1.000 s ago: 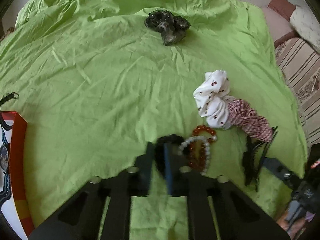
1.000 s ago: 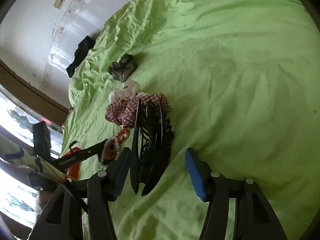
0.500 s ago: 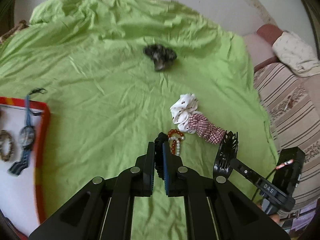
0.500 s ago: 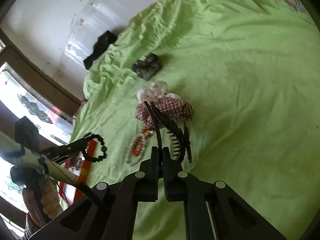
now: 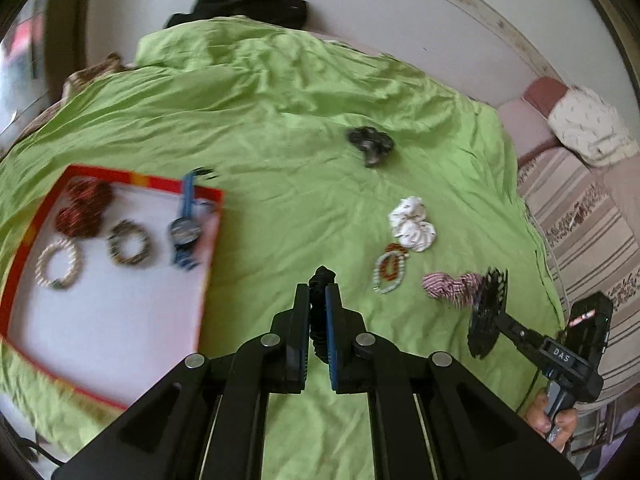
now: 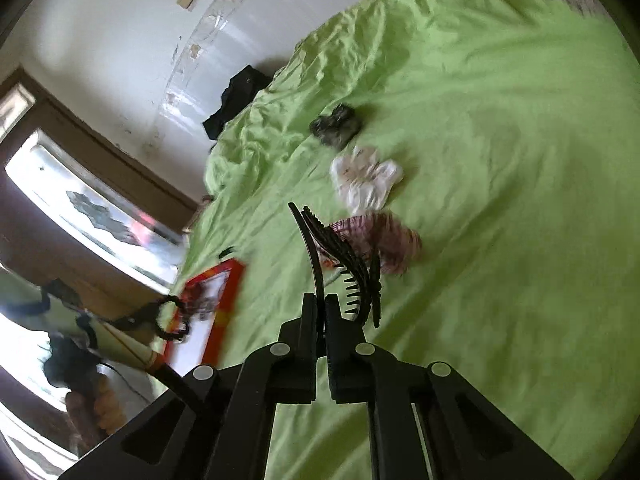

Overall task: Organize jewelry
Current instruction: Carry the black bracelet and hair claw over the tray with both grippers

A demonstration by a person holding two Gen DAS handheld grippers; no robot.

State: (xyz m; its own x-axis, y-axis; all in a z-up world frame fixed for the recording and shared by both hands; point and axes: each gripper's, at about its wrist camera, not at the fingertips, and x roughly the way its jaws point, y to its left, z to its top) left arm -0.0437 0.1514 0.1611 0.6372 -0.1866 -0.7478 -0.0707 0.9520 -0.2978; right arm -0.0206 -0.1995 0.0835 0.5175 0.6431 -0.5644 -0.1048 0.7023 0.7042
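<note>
Left gripper (image 5: 317,312): jaws pinched narrow on a black bead bracelet (image 5: 321,280), held above the green bedsheet (image 5: 280,184) just right of the tray's right edge.

Right gripper (image 6: 320,320): jaws clamped on a black claw hair clip (image 6: 344,264), lifted over the sheet beside the plaid scrunchie (image 6: 380,240).

Red-rimmed tray (image 5: 208,240), sheet's left edge: blue watch (image 5: 184,232), four bracelets inside. Only the left view shows these contents; the right view shows its rim edge-on.

Loose on the sheet: beaded bracelets (image 5: 390,268), white scrunchie (image 5: 412,228), dark scrunchie (image 5: 370,142). Broad bare sheet between tray and these items.
</note>
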